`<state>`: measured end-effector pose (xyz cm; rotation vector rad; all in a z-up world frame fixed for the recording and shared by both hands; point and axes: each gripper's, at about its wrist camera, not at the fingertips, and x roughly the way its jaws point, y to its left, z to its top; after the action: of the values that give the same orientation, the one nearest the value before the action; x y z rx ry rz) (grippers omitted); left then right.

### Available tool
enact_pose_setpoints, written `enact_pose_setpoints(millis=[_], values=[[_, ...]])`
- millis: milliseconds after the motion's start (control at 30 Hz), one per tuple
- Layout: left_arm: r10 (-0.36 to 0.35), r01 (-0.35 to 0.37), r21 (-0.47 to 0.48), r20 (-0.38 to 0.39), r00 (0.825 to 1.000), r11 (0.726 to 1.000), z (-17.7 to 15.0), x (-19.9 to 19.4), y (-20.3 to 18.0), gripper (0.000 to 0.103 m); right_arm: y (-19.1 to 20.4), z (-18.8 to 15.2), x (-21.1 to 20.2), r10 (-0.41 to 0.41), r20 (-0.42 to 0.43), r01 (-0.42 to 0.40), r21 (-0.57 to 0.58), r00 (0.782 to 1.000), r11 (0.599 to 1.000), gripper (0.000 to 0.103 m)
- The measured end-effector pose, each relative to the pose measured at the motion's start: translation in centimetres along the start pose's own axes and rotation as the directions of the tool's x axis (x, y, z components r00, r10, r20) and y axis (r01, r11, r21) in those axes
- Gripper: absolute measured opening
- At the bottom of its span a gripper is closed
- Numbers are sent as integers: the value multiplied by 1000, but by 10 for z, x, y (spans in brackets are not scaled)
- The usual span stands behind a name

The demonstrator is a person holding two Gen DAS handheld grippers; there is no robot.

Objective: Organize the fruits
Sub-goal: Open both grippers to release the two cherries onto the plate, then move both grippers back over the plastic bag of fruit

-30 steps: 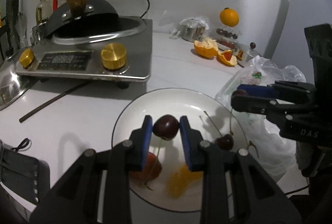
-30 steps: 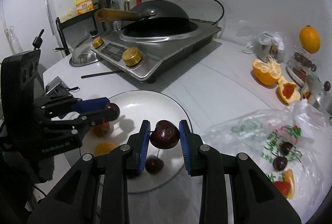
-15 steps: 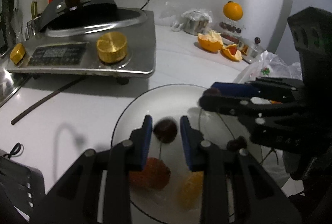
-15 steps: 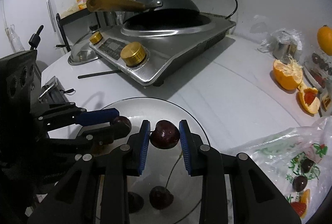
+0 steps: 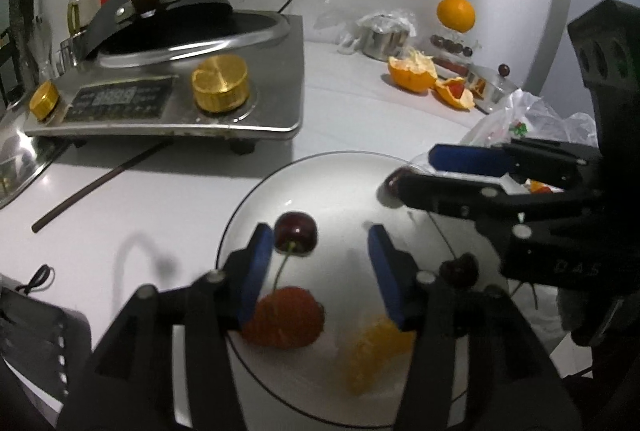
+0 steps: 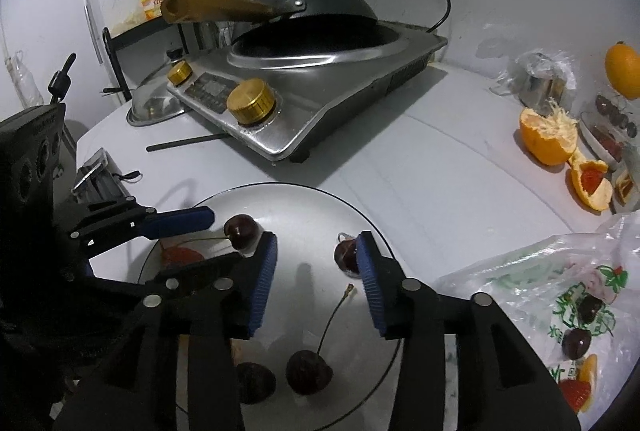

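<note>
Over round white plate [image 5: 320, 183], L gripper [image 5: 320, 263] & R gripper [image 6: 316, 267] both gape wide, w/ dark glossy cherries [image 5: 296, 233] loose on it.

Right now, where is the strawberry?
The strawberry lies on the white plate, near its left edge in the left wrist view, just below a cherry.

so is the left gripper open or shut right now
Open. The left gripper has its blue pads spread wide with bare plate between them; a cherry sits by the left pad, not clamped.
</note>
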<state>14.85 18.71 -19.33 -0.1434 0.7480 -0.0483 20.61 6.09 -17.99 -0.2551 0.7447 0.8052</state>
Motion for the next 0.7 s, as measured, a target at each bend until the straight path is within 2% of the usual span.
enact_pose_setpoints(millis=[267,333,700], values=[[20,-20,14,34,999,1000,2,-19,-12,56,-3,-6,-32,-29,38,28,11,999,1000,49],[20,-21,14,46,999,1000,1,-26,-16,66,-4,-8,-41,-35,49,34,14,998,999,49],[28,-29,14,85,996,999,0,-53,-45,68,-12,-26,-89,-65,101,63,30,993,998,49]])
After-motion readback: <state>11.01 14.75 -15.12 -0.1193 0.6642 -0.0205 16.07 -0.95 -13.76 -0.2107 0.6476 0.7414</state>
